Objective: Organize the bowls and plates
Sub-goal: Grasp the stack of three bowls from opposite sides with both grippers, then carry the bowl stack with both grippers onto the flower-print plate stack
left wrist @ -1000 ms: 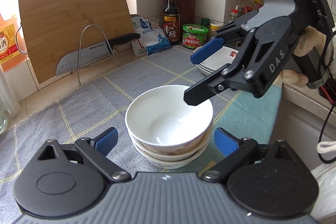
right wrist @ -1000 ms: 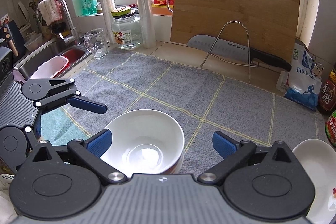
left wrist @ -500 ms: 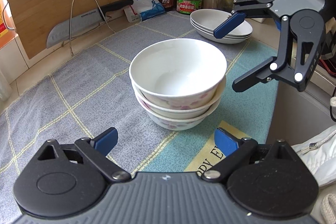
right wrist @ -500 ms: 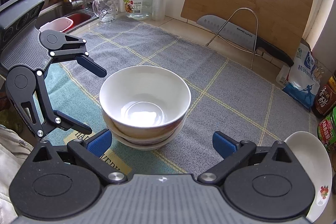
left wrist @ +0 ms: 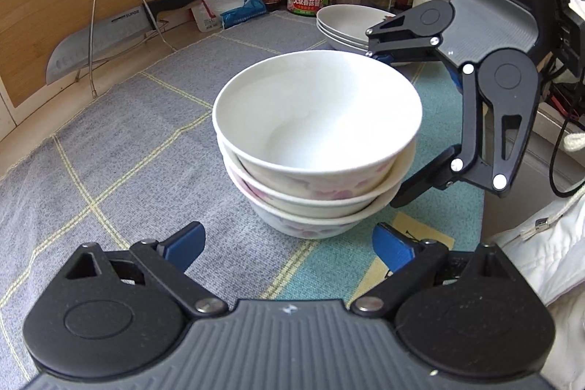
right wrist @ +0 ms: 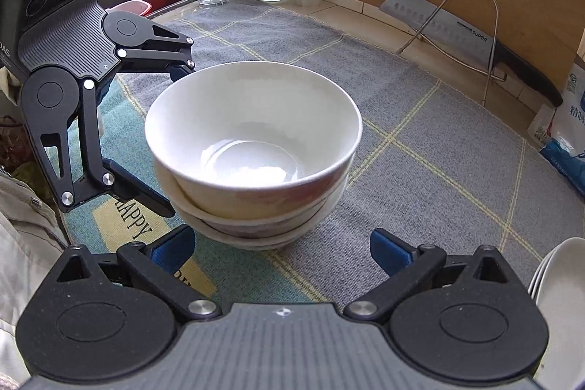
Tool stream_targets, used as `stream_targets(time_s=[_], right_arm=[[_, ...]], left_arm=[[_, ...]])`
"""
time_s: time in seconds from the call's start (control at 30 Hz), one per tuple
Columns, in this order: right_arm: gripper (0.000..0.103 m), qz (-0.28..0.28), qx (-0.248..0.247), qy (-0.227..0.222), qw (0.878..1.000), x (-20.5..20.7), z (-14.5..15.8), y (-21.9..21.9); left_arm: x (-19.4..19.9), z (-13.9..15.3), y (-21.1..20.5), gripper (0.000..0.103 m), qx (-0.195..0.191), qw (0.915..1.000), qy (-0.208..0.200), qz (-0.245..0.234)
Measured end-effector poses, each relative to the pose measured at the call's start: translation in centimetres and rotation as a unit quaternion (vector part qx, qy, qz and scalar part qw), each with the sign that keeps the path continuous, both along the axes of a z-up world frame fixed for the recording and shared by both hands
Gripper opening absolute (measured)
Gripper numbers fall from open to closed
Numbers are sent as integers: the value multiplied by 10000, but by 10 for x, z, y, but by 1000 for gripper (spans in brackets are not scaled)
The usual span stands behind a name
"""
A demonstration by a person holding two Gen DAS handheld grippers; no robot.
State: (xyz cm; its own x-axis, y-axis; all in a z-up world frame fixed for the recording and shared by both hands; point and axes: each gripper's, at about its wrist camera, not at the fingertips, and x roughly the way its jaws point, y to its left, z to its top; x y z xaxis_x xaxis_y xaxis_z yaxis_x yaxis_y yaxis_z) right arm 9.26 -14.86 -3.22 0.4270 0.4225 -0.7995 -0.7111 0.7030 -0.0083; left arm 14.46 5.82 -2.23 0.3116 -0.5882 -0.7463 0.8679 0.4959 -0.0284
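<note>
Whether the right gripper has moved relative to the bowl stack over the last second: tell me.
Yes. In the left wrist view, the right gripper has come down from above the bowl stack to its right side, jaws open around it.

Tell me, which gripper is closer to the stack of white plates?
Right. The right gripper is next to the stack of white ceramic plates; the left gripper is across the three stacked white bowls, farther off.

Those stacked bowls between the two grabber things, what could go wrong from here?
The stack of bowls is three high and the top bowl sits slightly off-centre, so an uneven squeeze might tip it. Both the left gripper and the right gripper are open and close together, so their fingers could collide. The stack of plates stands nearby and might get knocked.
</note>
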Motion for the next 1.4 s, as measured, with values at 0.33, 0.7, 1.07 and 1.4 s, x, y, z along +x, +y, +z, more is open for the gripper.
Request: stream_targets(time_s=[0.33, 0.7, 1.07, 1.4], right_arm=[[103, 462, -23, 5, 9989, 11, -4, 5], [95, 982, -50, 39, 9951, 16, -2, 8], [92, 1223, 18, 159, 9924, 21, -3, 9], [90, 1241, -20, 191, 9921, 22, -2, 13]], left_arm=[[13, 3, -12, 95, 130, 9972, -11, -733], [19, 7, -21, 85, 287, 9888, -15, -1464], [24, 8, -21, 84, 258, 9853, 67, -1685], [22, 8, -21, 84, 244, 9846, 20, -1733]])
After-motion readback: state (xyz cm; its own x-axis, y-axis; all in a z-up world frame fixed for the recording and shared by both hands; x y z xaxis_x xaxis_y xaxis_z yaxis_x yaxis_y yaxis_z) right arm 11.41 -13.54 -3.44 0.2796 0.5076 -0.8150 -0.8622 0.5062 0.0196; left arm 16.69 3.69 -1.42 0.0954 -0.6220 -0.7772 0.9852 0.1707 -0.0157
